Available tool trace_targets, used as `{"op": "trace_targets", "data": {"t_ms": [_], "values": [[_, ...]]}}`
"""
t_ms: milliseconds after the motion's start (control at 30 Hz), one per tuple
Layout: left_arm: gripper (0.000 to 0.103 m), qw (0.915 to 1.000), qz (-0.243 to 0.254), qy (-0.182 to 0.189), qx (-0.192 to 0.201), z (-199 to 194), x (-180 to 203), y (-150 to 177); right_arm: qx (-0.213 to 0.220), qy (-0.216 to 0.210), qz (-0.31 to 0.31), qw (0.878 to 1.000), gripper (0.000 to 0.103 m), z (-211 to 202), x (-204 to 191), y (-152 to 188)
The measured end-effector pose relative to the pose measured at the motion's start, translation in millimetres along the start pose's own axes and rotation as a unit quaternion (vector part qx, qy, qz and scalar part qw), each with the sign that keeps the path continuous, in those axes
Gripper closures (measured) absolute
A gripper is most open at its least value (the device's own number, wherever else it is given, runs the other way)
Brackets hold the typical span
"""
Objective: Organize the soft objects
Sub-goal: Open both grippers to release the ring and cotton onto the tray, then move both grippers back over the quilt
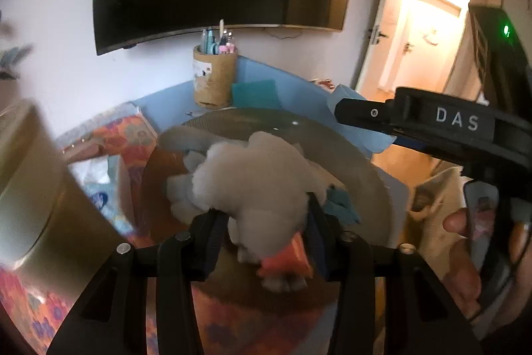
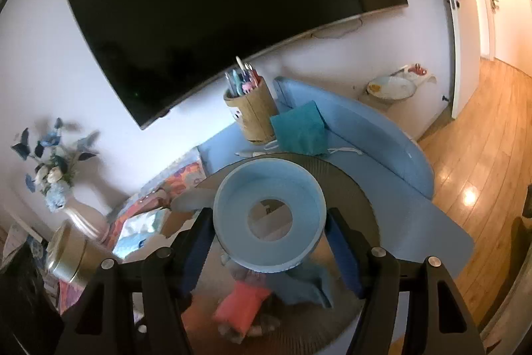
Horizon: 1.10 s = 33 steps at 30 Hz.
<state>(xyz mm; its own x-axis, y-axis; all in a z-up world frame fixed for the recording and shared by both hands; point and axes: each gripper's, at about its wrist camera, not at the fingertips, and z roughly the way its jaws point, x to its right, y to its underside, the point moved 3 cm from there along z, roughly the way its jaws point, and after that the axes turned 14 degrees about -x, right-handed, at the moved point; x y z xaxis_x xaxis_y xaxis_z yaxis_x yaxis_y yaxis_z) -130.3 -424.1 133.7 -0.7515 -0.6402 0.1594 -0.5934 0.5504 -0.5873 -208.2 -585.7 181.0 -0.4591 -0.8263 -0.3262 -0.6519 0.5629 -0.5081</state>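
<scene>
Lettering check: "DAS" only

My left gripper grasps the white plush toy; right gripper grasps the blue ring, marked "DAS" at right.

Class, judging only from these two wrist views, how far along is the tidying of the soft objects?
Nothing looks put away yet. In hand: the left tongs have a white plush toy between their fingers, and the right tongs grip a pale blue ring. Left: a pink pouch and blue cloth lie loose on the round mat.
</scene>
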Motion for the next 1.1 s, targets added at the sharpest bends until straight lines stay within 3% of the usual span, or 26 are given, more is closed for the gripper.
{"op": "trace_targets", "data": {"t_ms": [67,100,133,267,567,700,933,1100], "values": [[0.044,0.9998,0.001,-0.011,-0.015,11,-1,-8,-0.013,-0.006,-0.006,1.0,0.033,12,-1,-9],[0.027,0.9997,0.003,-0.011,-0.024,16,-3,-8,-0.017,-0.01,-0.008,1.0,0.033,16,-1,-12],[0.022,0.9994,0.005,-0.004,-0.033,19,-4,-7,-0.02,-0.011,-0.008,1.0,0.033,17,1,-14],[0.022,0.9984,0.005,0.04,-0.038,13,1,3,-0.013,-0.016,0.008,1.0,0.027,10,16,-13],[0.021,0.9971,0.061,0.037,-0.028,-6,30,19,0.001,-0.028,0.022,0.999,0.023,-20,31,15],[0.021,0.9926,0.096,0.051,-0.053,-19,32,37,0.009,-0.033,0.003,0.999,0.023,-39,25,40],[0.021,0.9897,0.122,0.059,-0.045,-72,7,86,0.004,-0.029,-0.11,0.993,0.02,-68,-18,96],[0.021,0.9943,0.086,0.047,-0.04,-98,-31,111,-0.014,-0.079,-0.19,0.978,0.012,-76,-77,127]]}}
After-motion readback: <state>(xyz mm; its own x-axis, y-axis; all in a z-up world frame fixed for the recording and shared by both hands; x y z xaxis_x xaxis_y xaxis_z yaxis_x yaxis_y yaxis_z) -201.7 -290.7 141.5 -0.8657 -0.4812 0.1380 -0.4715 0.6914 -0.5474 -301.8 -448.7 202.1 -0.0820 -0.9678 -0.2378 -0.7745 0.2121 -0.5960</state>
